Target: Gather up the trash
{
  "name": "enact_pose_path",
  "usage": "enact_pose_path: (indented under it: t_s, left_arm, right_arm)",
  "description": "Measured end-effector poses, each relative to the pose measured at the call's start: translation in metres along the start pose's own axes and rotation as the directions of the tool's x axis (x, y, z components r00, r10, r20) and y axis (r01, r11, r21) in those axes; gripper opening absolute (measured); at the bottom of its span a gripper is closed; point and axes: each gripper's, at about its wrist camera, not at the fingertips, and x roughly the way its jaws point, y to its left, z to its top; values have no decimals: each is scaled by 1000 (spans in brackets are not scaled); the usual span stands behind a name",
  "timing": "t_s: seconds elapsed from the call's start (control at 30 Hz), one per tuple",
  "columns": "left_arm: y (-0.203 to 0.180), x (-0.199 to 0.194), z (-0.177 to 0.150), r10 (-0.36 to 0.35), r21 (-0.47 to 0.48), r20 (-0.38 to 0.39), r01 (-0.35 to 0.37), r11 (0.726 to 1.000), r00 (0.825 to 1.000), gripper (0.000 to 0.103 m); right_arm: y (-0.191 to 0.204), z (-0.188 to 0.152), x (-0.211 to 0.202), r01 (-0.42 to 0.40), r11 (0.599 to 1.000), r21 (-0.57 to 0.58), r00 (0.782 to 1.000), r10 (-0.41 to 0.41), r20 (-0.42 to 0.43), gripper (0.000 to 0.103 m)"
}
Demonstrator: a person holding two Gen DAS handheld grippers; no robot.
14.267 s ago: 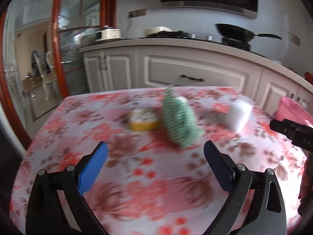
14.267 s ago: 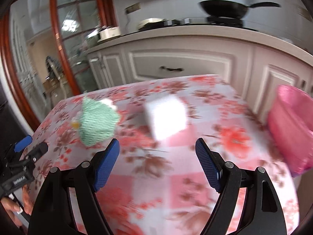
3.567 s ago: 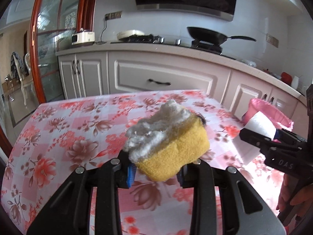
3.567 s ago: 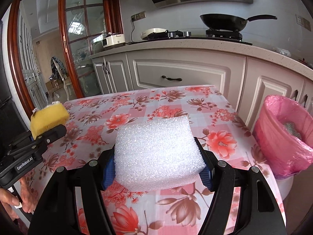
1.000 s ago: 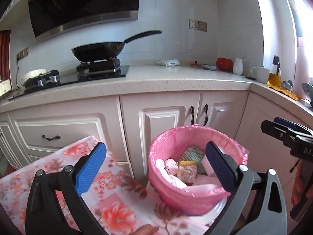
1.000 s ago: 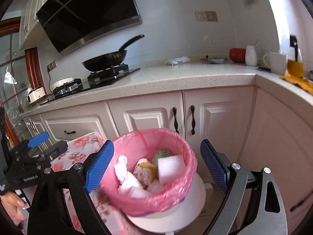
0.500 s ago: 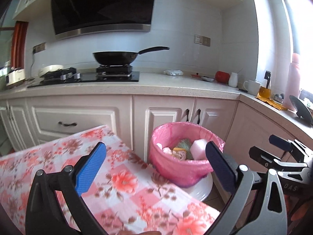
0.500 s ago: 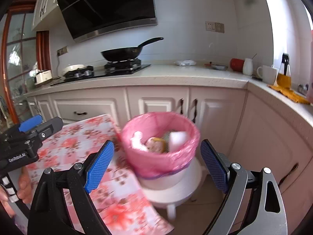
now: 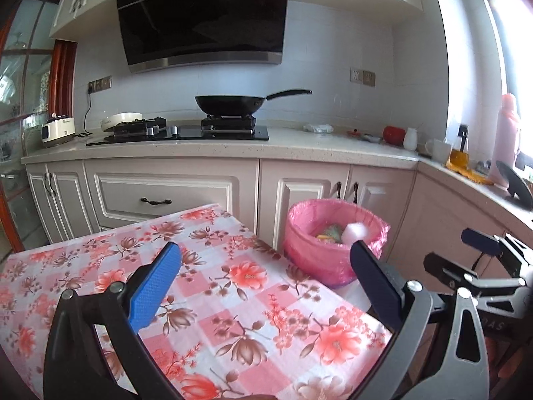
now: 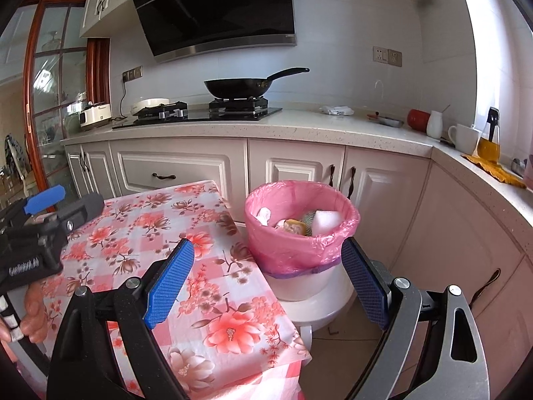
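A pink-lined trash bin stands on a white stool beside the table's right edge; it also shows in the left wrist view. Inside lie a white foam block, a yellow sponge, a green cloth and white scraps. My left gripper is open and empty above the floral tablecloth. My right gripper is open and empty, held back from the bin. The right gripper also shows at the right of the left wrist view.
White kitchen cabinets and a counter with a black wok on the hob run behind the table. Cups and bottles stand on the counter at the right. A glass door with a red frame is at the left.
Both open, empty grippers have pulled back and up from the bin. The bin looks smaller and farther, and more of the table shows.
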Motion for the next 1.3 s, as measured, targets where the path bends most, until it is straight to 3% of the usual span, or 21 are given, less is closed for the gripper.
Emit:
enact_pose_path:
  t_s: [0.23,0.53,1.3]
  left_arm:
    - [-23,7,-2,-42,74,-22,44,996,999,98]
    - [-40,24,-9,-53,91,-47,57,994,998,98]
    - [-51,42,-5,-56,57,-43,58,997,998,98]
  right_arm:
    - [-5,-3,8,-1,1000,28,1000,1,-7,85]
    - [-26,-8,13,45,997,56,999,-44,-14,85]
    - [-45,-6,18,69,996,51,998,-69,-13,85]
